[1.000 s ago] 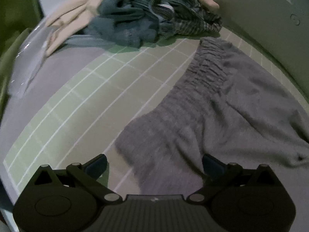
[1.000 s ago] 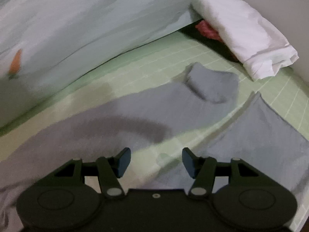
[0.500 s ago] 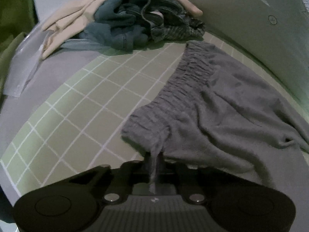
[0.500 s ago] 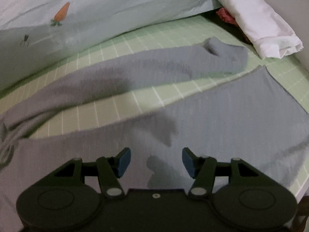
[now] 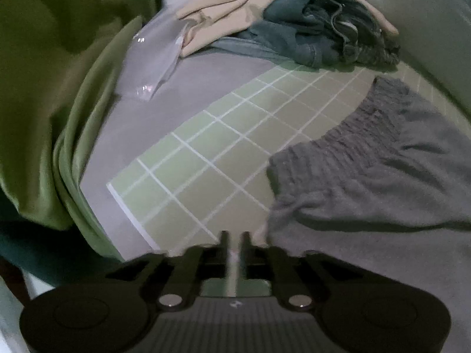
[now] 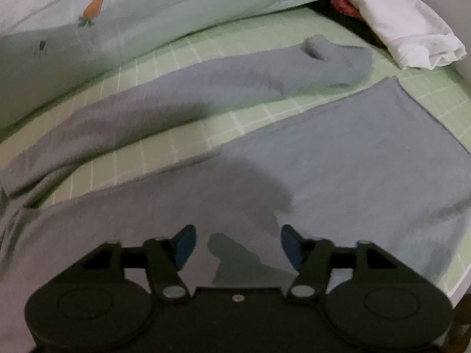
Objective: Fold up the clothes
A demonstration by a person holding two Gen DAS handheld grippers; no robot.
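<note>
Grey sweatpants (image 5: 382, 170) lie on a green checked sheet (image 5: 206, 158), the gathered waistband toward the middle of the left wrist view. My left gripper (image 5: 234, 242) is shut on the pants' thin drawstring, which runs back between its fingers. In the right wrist view the two grey pant legs (image 6: 338, 153) stretch away to the right. My right gripper (image 6: 237, 245) hovers open and empty just above the near leg.
A heap of beige and blue clothes (image 5: 309, 26) lies at the far end. A green cloth (image 5: 47, 111) hangs at left beside a clear plastic bag (image 5: 156, 56). A pale carrot-print pillow (image 6: 132, 20) and a folded white garment (image 6: 397, 20) border the legs.
My left gripper closed at the waistband corner on the drawstring and pulled back and left. My right gripper moved over the near pant leg, staying open.
</note>
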